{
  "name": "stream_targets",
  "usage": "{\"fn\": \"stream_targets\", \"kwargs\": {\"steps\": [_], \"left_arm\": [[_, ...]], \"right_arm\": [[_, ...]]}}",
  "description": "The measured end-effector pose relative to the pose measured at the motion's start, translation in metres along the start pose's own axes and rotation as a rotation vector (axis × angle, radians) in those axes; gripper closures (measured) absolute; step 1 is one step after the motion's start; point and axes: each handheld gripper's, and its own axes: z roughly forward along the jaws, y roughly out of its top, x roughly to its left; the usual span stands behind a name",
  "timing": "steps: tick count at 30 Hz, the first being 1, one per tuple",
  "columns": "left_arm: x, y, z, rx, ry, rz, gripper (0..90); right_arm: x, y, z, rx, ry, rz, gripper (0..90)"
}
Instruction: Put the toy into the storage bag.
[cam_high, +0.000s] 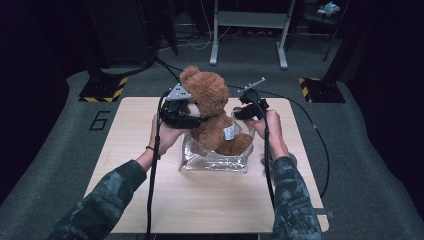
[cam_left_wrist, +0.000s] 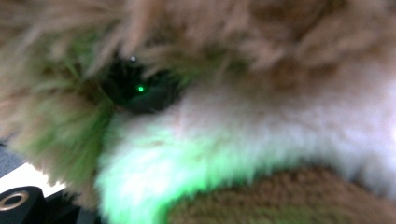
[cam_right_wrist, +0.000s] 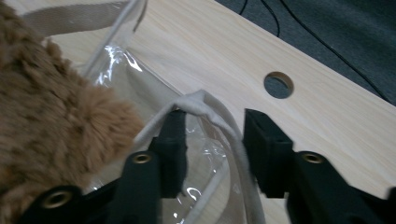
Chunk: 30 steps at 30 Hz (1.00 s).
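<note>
Teddy bear (cam_high: 212, 112) sits upright in a clear plastic bag (cam_high: 215, 161) mid-table (cam_high: 200, 200), legs and lower body inside, head and torso above the rim. Left gripper (cam_high: 186, 114) is up against the bear's face at muzzle height, its grey plate on top, cable trailing down along the forearm. Left gripper view is all fur at point-blank: dark eye (cam_left_wrist: 140, 88), white muzzle (cam_left_wrist: 261, 140), brown body fur below, green glow on the fur; jaws aren't readable there, so can't tell whether it actually grips the bear or just presses on it. Right gripper (cam_right_wrist: 212, 140) is at the bag's right rim, beside the bear. Its jaws stand apart with the bag's cloth handle (cam_right_wrist: 205, 105) looped between them; the strap drapes over the left jaw's tip and runs down through the gap, pads not pinching it, so partly open and holding nothing. Bear fur just left of those jaws, touching the bag wall. Round hole (cam_right_wrist: 279, 84) in the tabletop beyond them.
</note>
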Motion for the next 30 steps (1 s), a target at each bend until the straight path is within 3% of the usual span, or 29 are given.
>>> {"fn": "stream_targets", "kwargs": {"steps": [1, 3, 10, 15, 21, 25, 30], "left_arm": [[0.0, 0.0, -0.001, 0.002, 0.0, 0.002, 42.9], [-0.001, 0.0, -0.003, 0.002, -0.004, 0.007, 43.1], [0.001, -0.003, -0.016, -0.001, -0.008, 0.016, 44.0], [-0.003, -0.006, -0.014, 0.047, -0.019, 0.04, 44.7], [-0.003, -0.008, 0.009, 0.054, 0.03, -0.017, 41.6], [-0.005, -0.008, 0.026, 0.102, 0.045, -0.014, 32.5], [-0.002, -0.013, 0.023, 0.109, 0.036, -0.031, 25.4]], "right_arm": [[0.002, 0.001, 0.001, -0.012, -0.008, 0.003, 79.9], [0.001, 0.001, 0.001, -0.033, -0.012, 0.031, 85.8], [-0.022, -0.008, -0.003, -0.05, 0.019, 0.281, 87.1], [-0.036, -0.015, -0.008, -0.054, -0.03, 0.396, 87.3], [-0.034, -0.021, -0.009, -0.073, -0.028, 0.402, 86.9], [-0.03, -0.021, -0.01, -0.082, -0.015, 0.39, 86.0], [-0.029, -0.025, -0.01, -0.098, -0.008, 0.384, 82.3]]}}
